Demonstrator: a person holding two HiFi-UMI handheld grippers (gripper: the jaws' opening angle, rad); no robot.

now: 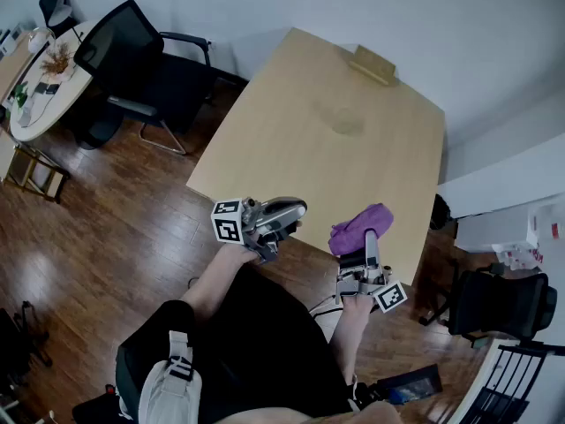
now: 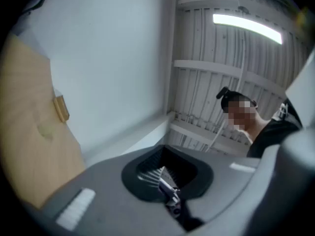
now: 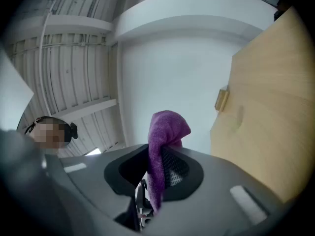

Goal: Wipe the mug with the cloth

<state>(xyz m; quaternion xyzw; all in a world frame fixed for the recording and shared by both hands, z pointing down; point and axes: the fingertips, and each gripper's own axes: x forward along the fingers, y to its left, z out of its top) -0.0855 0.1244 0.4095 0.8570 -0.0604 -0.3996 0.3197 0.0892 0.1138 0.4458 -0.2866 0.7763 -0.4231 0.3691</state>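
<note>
Cloth (image 1: 360, 225), seemingly soft, light and floppy, is clamped by a bunched fold in your right gripper (image 1: 372, 246) at the table's (image 1: 335, 104) near right edge, a sound hold, while your left gripper (image 1: 287, 212) is closed empty; no mug shows.

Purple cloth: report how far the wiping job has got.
Done: the purple cloth is picked up, clamped in the jaws of the right gripper. In hand: both grippers are held up at the near edge of the table; the left gripper is shut on nothing. Left: all the wiping, since no mug shows in any view.
</note>
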